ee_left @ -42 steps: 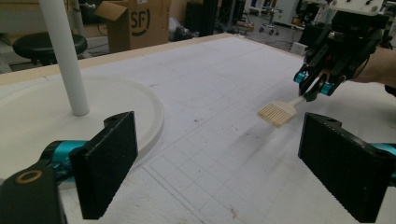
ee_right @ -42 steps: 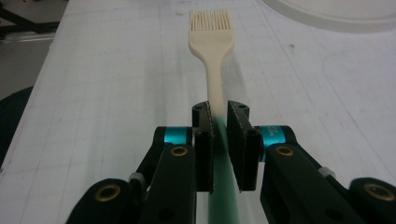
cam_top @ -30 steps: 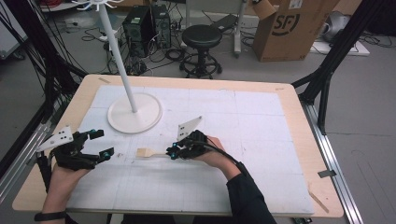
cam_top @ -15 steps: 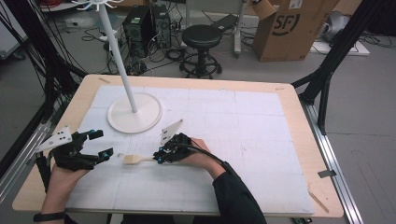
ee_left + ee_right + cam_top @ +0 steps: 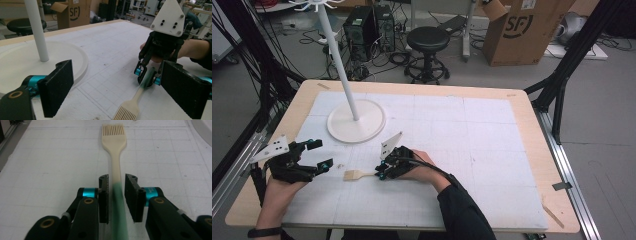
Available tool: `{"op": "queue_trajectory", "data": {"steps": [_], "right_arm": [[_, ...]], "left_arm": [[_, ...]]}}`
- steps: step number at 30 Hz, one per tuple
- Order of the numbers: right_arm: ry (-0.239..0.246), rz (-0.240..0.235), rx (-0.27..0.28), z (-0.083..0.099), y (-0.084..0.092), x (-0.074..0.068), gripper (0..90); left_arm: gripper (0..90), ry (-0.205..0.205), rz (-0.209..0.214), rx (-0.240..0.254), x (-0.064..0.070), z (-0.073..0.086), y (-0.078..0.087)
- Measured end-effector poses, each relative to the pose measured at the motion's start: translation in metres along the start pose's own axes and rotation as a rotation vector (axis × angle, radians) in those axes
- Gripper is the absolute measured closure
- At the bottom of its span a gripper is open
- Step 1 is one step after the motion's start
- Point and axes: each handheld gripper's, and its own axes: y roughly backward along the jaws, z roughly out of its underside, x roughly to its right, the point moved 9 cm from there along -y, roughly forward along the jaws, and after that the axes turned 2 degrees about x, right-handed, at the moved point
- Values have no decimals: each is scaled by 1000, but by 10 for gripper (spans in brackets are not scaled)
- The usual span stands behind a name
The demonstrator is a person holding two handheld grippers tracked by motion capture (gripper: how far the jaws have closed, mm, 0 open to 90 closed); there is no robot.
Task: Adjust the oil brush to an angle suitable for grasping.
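Here the right tool, jaws just eased apart, straddles the green handle of a brush lying flat on the desk; pulling straight back avoids dragging it, while the left tool waits open

The left gripper rests low near the left edge, held by the left hand, and its jaws stand wide apart with nothing between them. The right gripper lies low and almost level, it points to the person's left, and the right hand holds it from behind with the dark sleeve coming in from below. Its jaws have just been opening: in the right gripper view a narrow gap shows on both sides, so the pads seem not to press on anything.
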Motion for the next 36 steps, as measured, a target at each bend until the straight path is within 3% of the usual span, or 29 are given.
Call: {"op": "queue_trajectory", "data": {"steps": [3,7,14,20,24,30,36], "right_arm": [[-20,3,0,0,5,-1,556],[-19,48,12,0,22,-3,445],[-99,192,121,14,88,-4,298],[-199,327,246,48,156,-6,261],[-265,420,290,77,190,-10,228],[-354,525,315,119,220,-19,181],[-433,585,323,152,238,-25,165]], "left_arm": [[125,1,1,-5,0,1,-1],[125,4,-5,-4,0,1,0],[125,15,-1,-13,0,3,-1],[125,12,-8,-21,-2,6,-3],[125,9,-9,-23,-2,6,-4],[125,12,-6,-14,-2,5,-5],[125,15,-6,-4,-3,5,-5]]}}
